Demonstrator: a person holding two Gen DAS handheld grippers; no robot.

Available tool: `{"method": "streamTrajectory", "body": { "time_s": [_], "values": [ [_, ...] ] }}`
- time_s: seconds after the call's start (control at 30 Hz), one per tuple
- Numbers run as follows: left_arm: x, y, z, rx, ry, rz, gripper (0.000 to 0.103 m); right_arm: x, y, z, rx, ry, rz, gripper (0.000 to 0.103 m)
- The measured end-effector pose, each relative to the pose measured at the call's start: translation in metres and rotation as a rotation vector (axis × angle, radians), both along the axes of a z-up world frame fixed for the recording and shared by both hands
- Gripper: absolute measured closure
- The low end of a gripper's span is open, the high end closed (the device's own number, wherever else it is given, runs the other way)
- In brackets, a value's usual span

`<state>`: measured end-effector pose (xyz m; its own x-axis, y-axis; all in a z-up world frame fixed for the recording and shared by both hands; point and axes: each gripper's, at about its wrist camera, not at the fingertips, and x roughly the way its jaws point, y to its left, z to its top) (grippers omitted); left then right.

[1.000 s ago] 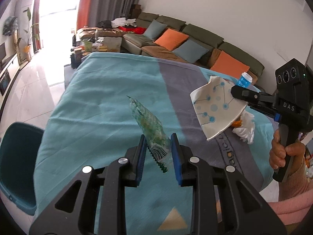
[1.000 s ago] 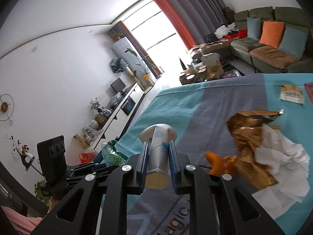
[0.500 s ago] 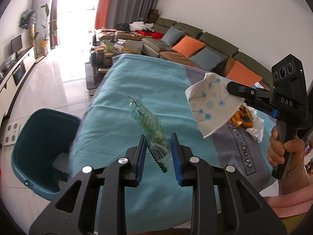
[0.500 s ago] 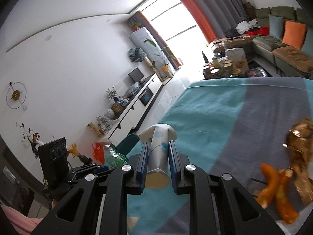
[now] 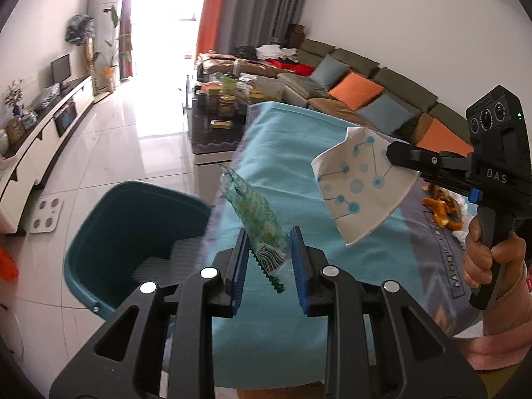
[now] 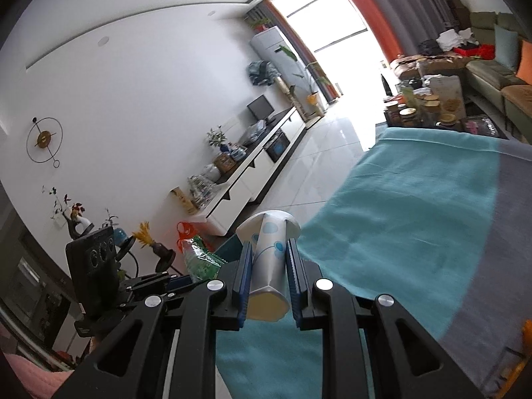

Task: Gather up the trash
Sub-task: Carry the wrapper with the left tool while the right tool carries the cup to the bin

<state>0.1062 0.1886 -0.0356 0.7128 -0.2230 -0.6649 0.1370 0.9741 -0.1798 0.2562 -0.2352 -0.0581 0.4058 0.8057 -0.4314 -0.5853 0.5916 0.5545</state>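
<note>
Trash rides in both grippers: one green wrapper (image 5: 257, 224) is pinched in the left gripper (image 5: 270, 259), and one flattened paper cup (image 5: 362, 188) is squeezed between the pads of the right gripper (image 6: 268, 276). Both are held in the air above the near end of the table (image 5: 289, 153), beside the teal bin (image 5: 109, 232) that stands on the floor just off that end.

Likely handling: the wrapper is thin film, nearly weightless, slick and floppy. It is gripped near its serrated end, and the long free end sticks up and would flutter; a hold further in from the edge seems safer against slipping. The cup is light, soft card, already crushed flat, so it stands a firm squeeze across its body, as now; nothing here is fragile. Once let go, both should drop slowly and may drift, so a release low over the bin's mouth looks wise.

More trash lies on the table's far side: some orange peel (image 5: 439, 206) and white tissue (image 5: 462, 232), touching in one small heap; how many pieces I cannot tell. One bin, two grippers, one visible hand (image 5: 488, 259) on the right handle.
</note>
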Motion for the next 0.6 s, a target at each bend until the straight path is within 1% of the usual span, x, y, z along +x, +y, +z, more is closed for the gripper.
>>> {"method": "streamTrajectory", "body": {
  "time_s": [0.37,0.6],
  "values": [
    [-0.002,0.051,-0.006,0.027,0.023,0.113,0.078,0.017,0.053,-0.006,0.002,0.040,0.084,0.084],
    [0.003,0.077,-0.021,0.023,0.064,0.157,0.077,0.021,0.084,-0.006,-0.020,0.045,0.109,0.084]
  ]
}}
